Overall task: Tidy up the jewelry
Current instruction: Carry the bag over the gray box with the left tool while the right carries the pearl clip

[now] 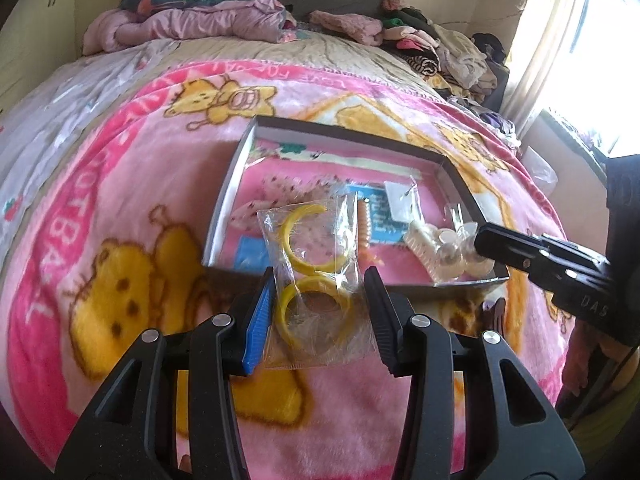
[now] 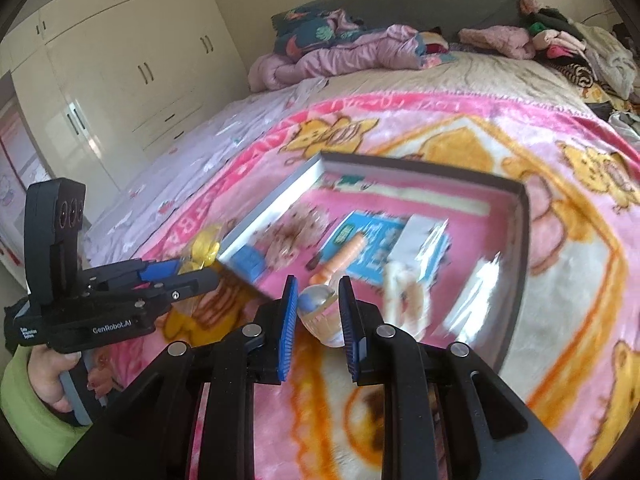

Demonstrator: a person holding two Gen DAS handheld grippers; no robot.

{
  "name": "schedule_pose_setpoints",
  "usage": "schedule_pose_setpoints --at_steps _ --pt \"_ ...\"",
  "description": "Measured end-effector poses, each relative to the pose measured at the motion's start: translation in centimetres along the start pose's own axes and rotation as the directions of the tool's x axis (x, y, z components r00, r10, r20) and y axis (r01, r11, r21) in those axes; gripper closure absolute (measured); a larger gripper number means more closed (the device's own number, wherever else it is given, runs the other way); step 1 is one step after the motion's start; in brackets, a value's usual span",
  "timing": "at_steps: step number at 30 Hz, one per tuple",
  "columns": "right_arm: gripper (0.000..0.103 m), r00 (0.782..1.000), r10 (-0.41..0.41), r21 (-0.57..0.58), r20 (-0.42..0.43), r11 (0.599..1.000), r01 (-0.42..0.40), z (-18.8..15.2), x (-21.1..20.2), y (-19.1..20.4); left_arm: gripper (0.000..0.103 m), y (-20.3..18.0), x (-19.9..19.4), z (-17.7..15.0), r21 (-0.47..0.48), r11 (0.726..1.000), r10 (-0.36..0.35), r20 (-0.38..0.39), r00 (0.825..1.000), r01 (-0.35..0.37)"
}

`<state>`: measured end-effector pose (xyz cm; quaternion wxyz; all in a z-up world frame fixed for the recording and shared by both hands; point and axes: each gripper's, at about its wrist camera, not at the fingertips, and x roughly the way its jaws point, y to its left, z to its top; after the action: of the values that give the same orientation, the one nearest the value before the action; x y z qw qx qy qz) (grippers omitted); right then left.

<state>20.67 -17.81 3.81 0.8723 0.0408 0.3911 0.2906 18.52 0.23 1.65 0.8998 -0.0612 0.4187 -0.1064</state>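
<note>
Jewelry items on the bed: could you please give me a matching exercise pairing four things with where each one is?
1 bag of yellow bangles
2 clear round piece
3 peach beaded bracelet
4 box

A on the pink blanket
B in the left gripper
C lying in the box
D in the right gripper

Pairs: 1-B, 2-D, 3-C, 4-A

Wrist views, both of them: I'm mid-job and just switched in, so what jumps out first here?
The left gripper holds a clear packet of yellow bangles just in front of the shallow box. The right gripper is shut on a clear, glassy piece at the box's near edge. Everything sits on a loud pink cartoon blanket covering the bed.
</note>
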Motion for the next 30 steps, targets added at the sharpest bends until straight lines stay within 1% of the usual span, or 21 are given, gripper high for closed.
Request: schedule_pose_setpoints --at_steps 8,15,23,30 --pt "0.083 0.997 -0.06 0.036 0.044 0.998 0.058 1.8 -0.7 -3.1 0.067 -1.6 1.7 2.0 0.047 0.999 -0.004 -0.006 1.0 0.004" --pt "0.083 0.993 -0.108 0.071 0.057 0.992 0.104 2.5 -0.8 -5.7 0.067 -3.0 3.3 3.3 0.082 0.997 -0.012 -0.016 1.0 0.013" --pt "0.083 0.988 -0.146 0.103 0.041 0.985 0.141 2.4 0.1 -7.9 0.067 -3.8 5.2 4.0 0.095 0.995 -0.02 -0.037 0.999 0.023" --pt "0.083 0.985 -0.171 0.133 0.009 0.977 0.168 2.0 1.9 -9.7 0.067 -3.6 7.1 4.1 0.095 0.995 -0.005 -0.058 0.998 0.01"
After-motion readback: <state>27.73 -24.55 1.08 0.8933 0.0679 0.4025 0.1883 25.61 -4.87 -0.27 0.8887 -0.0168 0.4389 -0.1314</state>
